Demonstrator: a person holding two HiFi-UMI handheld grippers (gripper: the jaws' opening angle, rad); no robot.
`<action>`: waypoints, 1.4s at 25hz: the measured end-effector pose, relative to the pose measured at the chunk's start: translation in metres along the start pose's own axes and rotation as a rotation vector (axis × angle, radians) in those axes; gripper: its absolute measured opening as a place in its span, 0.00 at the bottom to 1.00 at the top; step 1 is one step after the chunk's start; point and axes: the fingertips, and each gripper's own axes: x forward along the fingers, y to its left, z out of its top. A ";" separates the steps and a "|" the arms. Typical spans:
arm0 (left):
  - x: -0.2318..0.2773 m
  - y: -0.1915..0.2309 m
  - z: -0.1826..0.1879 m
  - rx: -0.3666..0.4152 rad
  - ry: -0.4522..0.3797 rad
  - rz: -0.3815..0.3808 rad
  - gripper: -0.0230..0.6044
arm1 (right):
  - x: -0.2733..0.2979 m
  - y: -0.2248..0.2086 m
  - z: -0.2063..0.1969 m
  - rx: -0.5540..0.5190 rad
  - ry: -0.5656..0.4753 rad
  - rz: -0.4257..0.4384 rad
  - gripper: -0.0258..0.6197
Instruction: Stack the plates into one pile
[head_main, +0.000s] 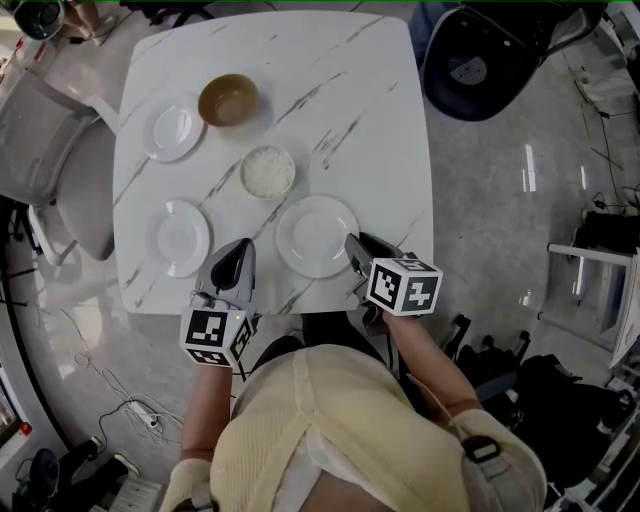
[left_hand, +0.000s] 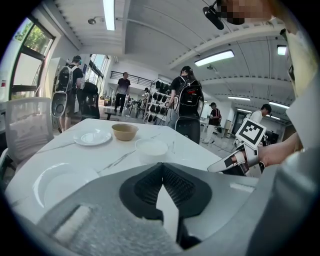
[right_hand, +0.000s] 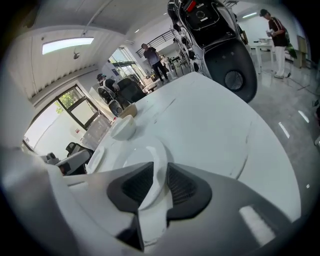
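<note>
One plate only: straddling its rim with right gripper, jaws apart; holding left gripper shut, empty; closing squarely, lifting level.

The tabletop has a white marble look with thin grey veins, smooth and glossy. The near plate, the left plate and the far plate look like glazed white ceramic, shiny. The brown bowl seems more matt. The left claw and the right claw have matt grey plastic shells and black ribbed pads, rubber-like. The grey floor is polished and reflects the lamps. The person's top is cream ribbed knit cloth.
</note>
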 end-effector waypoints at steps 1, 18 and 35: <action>0.000 0.000 0.000 -0.002 0.000 0.001 0.04 | 0.000 0.000 0.000 -0.006 -0.002 -0.007 0.18; -0.010 0.009 -0.004 -0.023 -0.001 0.039 0.04 | -0.001 0.000 0.000 -0.036 -0.025 -0.040 0.15; -0.030 0.014 0.004 -0.056 -0.058 0.068 0.04 | -0.032 0.041 0.019 0.042 -0.126 0.196 0.08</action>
